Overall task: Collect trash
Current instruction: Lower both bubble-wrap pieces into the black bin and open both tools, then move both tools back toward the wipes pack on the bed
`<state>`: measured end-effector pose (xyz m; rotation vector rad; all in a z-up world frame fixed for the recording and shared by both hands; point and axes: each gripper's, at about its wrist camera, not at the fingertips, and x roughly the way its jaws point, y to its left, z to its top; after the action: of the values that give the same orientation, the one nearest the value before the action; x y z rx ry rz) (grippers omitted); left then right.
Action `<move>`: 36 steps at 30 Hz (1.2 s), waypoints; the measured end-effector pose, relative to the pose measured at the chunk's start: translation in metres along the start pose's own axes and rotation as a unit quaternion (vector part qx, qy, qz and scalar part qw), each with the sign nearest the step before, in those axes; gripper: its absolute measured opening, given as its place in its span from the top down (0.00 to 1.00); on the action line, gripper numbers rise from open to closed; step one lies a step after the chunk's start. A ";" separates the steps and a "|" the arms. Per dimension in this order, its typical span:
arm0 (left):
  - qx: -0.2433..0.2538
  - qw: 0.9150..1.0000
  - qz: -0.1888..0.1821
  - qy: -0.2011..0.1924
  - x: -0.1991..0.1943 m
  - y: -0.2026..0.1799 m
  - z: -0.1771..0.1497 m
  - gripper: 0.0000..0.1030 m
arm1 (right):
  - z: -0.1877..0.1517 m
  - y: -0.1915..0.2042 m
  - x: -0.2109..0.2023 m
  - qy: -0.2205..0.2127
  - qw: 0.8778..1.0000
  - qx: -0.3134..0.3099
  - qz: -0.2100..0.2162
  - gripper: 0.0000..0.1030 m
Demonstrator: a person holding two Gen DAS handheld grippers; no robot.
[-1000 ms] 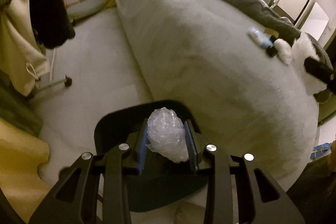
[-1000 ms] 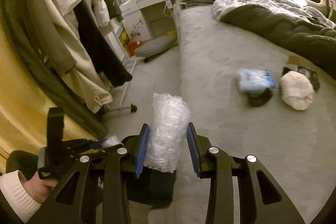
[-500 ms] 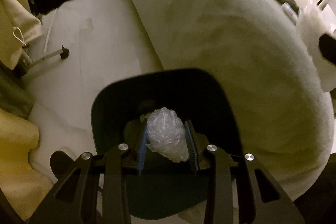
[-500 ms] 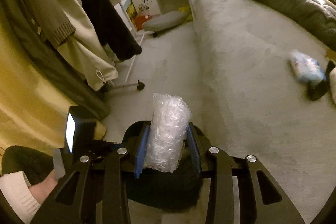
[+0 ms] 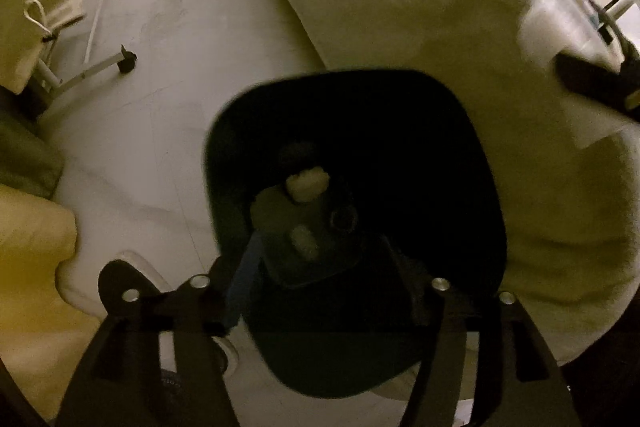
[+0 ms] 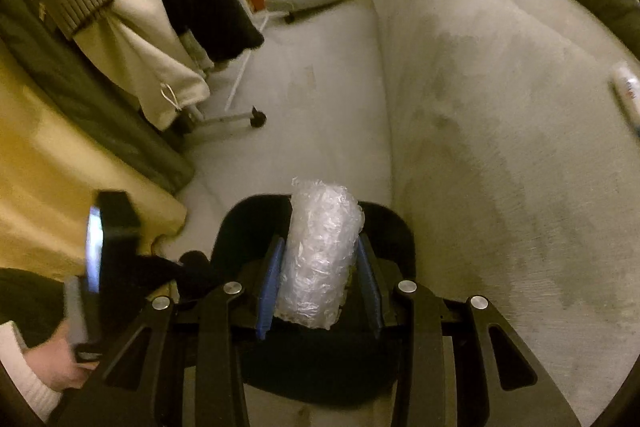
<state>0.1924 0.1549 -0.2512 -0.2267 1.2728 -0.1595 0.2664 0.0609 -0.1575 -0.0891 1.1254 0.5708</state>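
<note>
The left gripper (image 5: 320, 263) is opening with nothing between its pads, directly above a black bin (image 5: 472, 163). The right gripper (image 6: 318, 281) clamps an upright bubble wrap roll (image 6: 320, 255) over the same bin.

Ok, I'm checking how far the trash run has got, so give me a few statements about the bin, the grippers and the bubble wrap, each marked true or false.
1. The right gripper is clamped on a roll of bubble wrap. True.
2. The left gripper has a roll of bubble wrap between its fingers. False: nothing is between them and its jaws are opening over the bin.
3. The black bin stands on the floor beside the bed. True.
4. The bin is empty inside. False: a few pieces already lie at the bottom, though it is too dark to name them.
5. The right gripper's roll lies at the bottom of the bin. False: it is held above the bin's opening.
</note>
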 end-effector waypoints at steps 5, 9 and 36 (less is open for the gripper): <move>-0.011 0.999 -0.007 -0.042 -0.028 0.017 0.002 0.33 | -0.003 0.011 0.023 0.022 1.000 -0.008 -0.006 0.64; -0.015 0.998 -0.003 -0.059 -0.044 0.031 -0.004 0.33 | -0.008 0.018 0.045 0.047 0.999 -0.017 -0.017 0.64; 0.005 0.981 0.010 -0.196 -0.156 0.043 0.030 0.60 | -0.070 0.023 0.148 0.202 0.973 -0.067 -0.085 0.37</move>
<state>0.1759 0.2369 -0.1092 -0.2230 0.8823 -0.0981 0.2425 0.1132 -0.3127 -0.4301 1.4561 0.4866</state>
